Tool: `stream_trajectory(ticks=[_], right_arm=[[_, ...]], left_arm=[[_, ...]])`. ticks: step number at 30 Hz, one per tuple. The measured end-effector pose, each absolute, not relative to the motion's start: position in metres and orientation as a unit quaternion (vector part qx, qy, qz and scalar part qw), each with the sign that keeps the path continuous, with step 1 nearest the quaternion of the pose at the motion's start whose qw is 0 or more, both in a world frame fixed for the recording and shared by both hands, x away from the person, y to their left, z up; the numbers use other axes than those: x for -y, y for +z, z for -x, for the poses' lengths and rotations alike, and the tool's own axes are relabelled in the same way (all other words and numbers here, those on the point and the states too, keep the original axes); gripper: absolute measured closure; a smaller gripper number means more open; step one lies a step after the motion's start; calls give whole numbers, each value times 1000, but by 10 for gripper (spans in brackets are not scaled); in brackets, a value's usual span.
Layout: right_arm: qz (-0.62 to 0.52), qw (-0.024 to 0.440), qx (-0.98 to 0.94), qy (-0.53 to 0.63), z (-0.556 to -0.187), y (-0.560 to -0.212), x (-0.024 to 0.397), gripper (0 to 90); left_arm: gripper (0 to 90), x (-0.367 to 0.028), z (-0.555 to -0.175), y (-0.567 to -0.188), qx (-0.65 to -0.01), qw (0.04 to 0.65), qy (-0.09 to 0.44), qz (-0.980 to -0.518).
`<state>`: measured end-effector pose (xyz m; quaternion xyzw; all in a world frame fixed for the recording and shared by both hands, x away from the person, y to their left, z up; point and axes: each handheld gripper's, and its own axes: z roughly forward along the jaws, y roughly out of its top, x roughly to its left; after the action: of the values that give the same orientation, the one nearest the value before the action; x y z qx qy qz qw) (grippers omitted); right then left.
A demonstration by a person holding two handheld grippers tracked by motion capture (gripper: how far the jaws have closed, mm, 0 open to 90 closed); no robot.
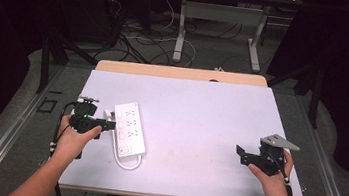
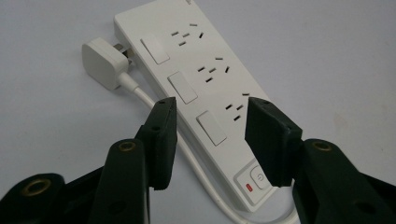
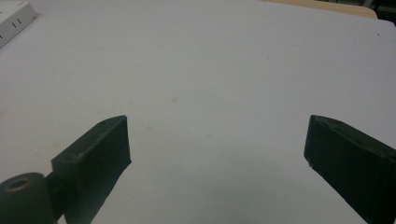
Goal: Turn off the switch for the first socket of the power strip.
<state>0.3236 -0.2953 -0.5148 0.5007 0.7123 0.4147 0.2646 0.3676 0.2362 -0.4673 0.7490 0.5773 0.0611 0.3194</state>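
The left gripper [image 2: 210, 135] is hovering with its jaws spread apart over the near end of a white power strip [image 2: 201, 88], which is lying flat on the pale table [image 2: 327, 56]. Between the jaws the strip's nearest rocker switch [image 2: 211, 127] is showing, and just inside the right-hand jaw sit the power button [image 2: 258, 178] and a small red indicator [image 2: 249, 188]. Beyond the jaw tips two more switches and three socket groups are running away up the strip. A white plug [image 2: 103, 61] is lying beyond the left-hand jaw, its pins toward the strip's edge; whether they are touching it is hard to tell. Its cord [image 2: 154, 105] is passing under that jaw.

The right gripper [image 3: 217, 140] is holding its jaws wide open over bare table, nothing between them; the strip's corner [image 3: 14, 21] is peeking in far beyond the left-hand jaw.
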Motion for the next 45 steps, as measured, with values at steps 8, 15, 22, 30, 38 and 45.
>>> stream_trajectory(ticks=[8, 15, 22, 30, 38, 45], right_arm=[[-500, 264, -714, 413, -324, -515, 296, 65], [-499, 261, -717, 411, -324, -515, 295, 66], [-497, 264, -716, 413, -324, -516, 295, 67], [-497, 259, -717, 413, -324, -516, 296, 68], [-498, 259, -718, 412, -324, -516, 296, 68], [-496, 258, -719, 414, -324, -516, 296, 67]], left_arm=[[635, -236, -376, -475, -597, 312, 47, -737], [680, -234, -381, -481, -603, 307, 36, -735], [738, -232, -385, -486, -605, 303, 28, -735], [805, -231, -389, -493, -610, 299, 14, -734], [876, -230, -392, -498, -610, 298, 5, -734], [899, -227, -393, -502, -611, 298, 4, -733]])
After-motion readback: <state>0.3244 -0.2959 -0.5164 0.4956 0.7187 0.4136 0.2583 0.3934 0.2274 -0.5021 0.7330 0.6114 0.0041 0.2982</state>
